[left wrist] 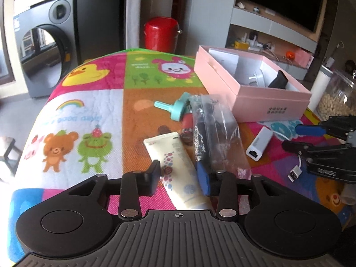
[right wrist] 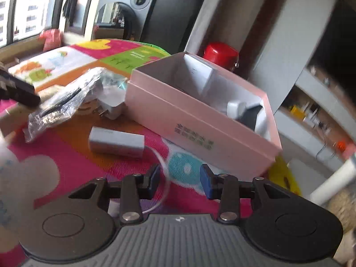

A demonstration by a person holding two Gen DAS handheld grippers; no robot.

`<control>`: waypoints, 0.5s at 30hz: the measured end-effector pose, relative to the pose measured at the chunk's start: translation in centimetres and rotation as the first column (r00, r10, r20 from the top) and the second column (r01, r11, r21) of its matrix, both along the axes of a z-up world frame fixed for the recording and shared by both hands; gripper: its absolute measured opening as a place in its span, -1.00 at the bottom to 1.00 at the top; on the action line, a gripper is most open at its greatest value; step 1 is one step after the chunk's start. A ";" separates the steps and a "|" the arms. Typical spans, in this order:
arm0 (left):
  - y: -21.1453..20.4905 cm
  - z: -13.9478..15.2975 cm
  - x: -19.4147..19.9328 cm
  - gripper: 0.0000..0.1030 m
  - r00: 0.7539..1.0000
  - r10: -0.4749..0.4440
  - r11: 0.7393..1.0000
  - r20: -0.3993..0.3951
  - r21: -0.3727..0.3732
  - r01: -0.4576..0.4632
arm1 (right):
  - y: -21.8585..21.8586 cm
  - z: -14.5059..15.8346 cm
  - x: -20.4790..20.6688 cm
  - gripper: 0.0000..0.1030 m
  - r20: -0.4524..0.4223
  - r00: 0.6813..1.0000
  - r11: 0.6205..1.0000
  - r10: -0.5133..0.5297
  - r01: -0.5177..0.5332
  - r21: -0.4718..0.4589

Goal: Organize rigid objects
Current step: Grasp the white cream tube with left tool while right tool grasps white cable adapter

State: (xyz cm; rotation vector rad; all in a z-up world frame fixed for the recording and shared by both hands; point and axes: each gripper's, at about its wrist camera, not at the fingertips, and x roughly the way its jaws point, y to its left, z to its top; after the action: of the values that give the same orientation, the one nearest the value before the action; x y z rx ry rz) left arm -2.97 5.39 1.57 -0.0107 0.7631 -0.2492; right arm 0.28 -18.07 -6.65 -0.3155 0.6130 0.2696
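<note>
While your left gripper point(left wrist: 181, 179) stands part-open astride the cream tube point(left wrist: 178, 173), your part-open, empty right gripper point(right wrist: 180, 181) faces the pink box point(right wrist: 200, 120); its print is illegible.

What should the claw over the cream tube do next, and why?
Probably close its jaws on the cream tube. The left gripper has its jaws open either side of the tube, which lies flat on the cartoon blanket, seemingly not squeezed yet. The pink box beyond is open with room inside, so gripping comes first.
</note>
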 end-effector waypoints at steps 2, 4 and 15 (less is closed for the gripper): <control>0.1 -0.1 -0.1 -0.16 1.000 -0.002 1.000 0.000 -0.005 0.002 | -0.2 0.8 -0.8 0.16 -0.008 0.997 0.994 0.074 -0.073 0.083; 0.2 0.0 -0.2 -0.16 1.000 -0.002 1.000 -0.016 -0.018 0.002 | 0.7 1.3 -1.5 0.33 0.031 0.992 0.988 0.122 -0.124 0.088; -2.7 0.1 -0.7 -0.08 0.999 -0.007 0.992 -0.040 0.129 0.012 | 4.7 -0.7 2.6 0.24 -0.017 0.992 0.988 0.123 -0.120 0.096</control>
State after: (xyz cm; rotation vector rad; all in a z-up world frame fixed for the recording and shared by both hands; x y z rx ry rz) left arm -3.66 2.69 1.70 0.1113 0.8175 -0.2086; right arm 2.91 -13.39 -7.32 -0.2588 0.6021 0.4186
